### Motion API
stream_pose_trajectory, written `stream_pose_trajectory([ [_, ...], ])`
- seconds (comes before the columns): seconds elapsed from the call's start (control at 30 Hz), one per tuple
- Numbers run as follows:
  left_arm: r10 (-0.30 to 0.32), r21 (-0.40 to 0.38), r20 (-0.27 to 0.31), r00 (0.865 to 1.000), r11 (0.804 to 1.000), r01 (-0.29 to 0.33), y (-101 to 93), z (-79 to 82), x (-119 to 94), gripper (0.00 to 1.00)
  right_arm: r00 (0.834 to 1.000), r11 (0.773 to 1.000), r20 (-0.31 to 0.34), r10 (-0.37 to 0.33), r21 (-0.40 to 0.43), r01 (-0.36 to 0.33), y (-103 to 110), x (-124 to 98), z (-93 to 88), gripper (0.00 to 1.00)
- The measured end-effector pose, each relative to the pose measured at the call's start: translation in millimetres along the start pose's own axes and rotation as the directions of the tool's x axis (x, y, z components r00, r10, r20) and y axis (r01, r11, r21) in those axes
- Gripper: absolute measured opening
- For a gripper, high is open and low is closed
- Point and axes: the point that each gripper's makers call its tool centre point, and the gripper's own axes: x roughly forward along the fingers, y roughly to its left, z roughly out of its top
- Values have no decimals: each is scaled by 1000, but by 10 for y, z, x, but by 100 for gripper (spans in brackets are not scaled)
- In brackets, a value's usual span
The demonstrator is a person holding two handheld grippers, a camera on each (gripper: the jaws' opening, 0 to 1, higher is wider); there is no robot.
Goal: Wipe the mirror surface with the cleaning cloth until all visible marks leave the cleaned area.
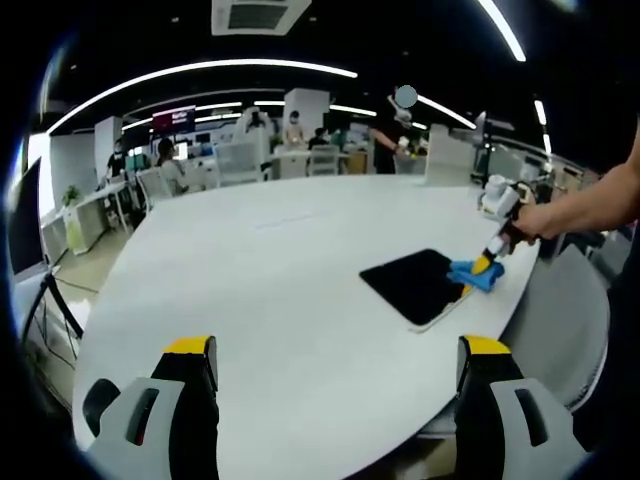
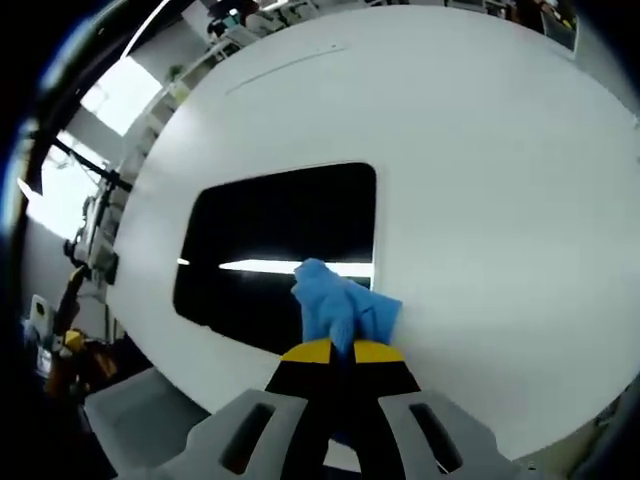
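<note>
While pressed to the lower right edge of the dark mirror (image 2: pixel 280 255) at frame centre on the white table (image 2: pixel 480 150), clamps blue cleaning cloth (image 2: pixel 345 312) in closed right gripper (image 2: pixel 345 352); left gripper (image 1: pixel 335 360) wide open, empty; wiping seemingly unfinished, marks indiscernible.

Your left claw (image 1: pixel 335 375) hangs above the surface (image 1: pixel 270 270), jaws spread wide and holding nothing. Your right claw (image 2: pixel 342 352) has its jaws closed on the cloth (image 2: pixel 340 305). Your right hand (image 1: pixel 545 220) grips that claw with the forearm extended.
</note>
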Motion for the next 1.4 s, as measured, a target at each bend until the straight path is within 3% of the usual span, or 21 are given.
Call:
stream_pose_trajectory([
  [0.7,0,3,-2,1000,1000,0,-3,-35,-69,100,1000,999,-4,-11,36,11,22,4,-12,0],
  [1.4,2,2,-1,1000,1000,-2,121,-83,-205,100,1000,999,2,-3,35,2,350,129,42,0],
])
